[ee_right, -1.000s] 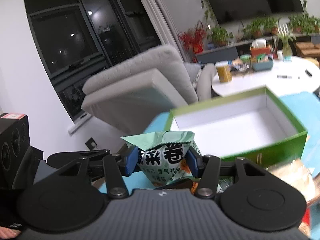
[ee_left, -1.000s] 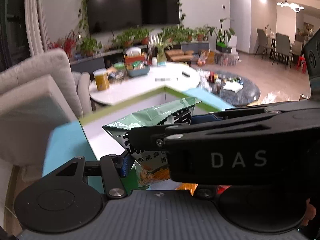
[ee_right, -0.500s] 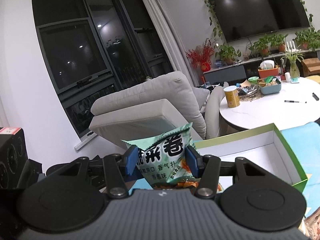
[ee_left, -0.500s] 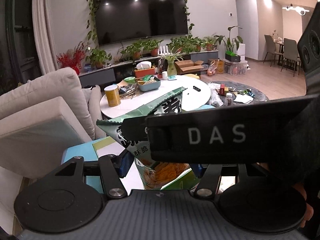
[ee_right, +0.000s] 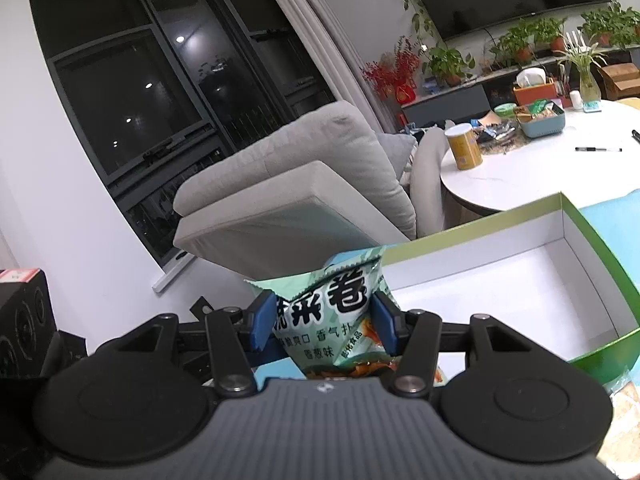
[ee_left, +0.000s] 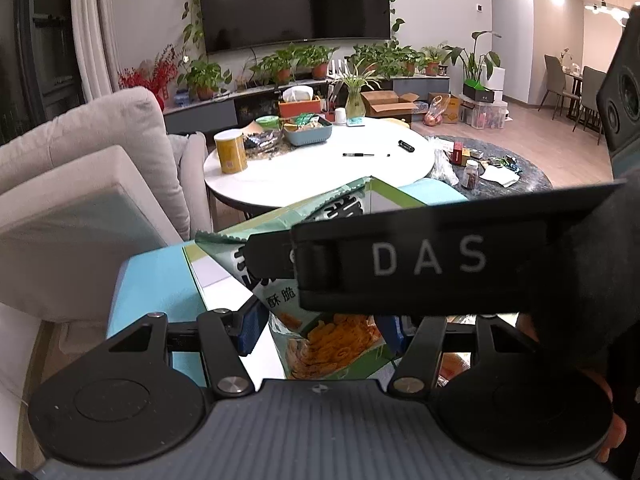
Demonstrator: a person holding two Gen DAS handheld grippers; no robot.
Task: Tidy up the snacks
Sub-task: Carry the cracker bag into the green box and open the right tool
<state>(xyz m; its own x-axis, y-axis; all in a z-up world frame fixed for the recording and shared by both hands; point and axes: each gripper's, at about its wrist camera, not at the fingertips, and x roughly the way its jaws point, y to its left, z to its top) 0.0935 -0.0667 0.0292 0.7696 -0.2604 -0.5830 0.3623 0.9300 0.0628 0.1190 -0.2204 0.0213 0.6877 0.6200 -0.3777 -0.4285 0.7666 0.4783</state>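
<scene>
A pale green snack bag (ee_right: 332, 312) with dark characters and orange snack pictures stands upright between my right gripper's blue pads (ee_right: 262, 324). My right gripper (ee_right: 324, 326) is shut on it, left of an open green box (ee_right: 592, 236) with a white inside. In the left wrist view the same bag (ee_left: 320, 332) sits between my left gripper's blue pads (ee_left: 250, 330), which stand apart beside it. My left gripper (ee_left: 320, 330) is open. The right gripper's black body marked DAS (ee_left: 428, 260) crosses in front and hides the bag's upper right. The box (ee_left: 384, 196) lies beyond on a turquoise surface (ee_left: 156, 284).
A grey sofa (ee_right: 288, 184) stands to the left. A round white table (ee_left: 320, 168) behind holds a yellow can (ee_left: 231, 151), a blue tray, pens. A dark round table (ee_left: 508, 172) with small items lies right. Another packet (ee_right: 624, 396) lies at the lower right.
Both grippers rose with the bag, then dipped back toward the box. The right gripper stays shut on the bag throughout.
</scene>
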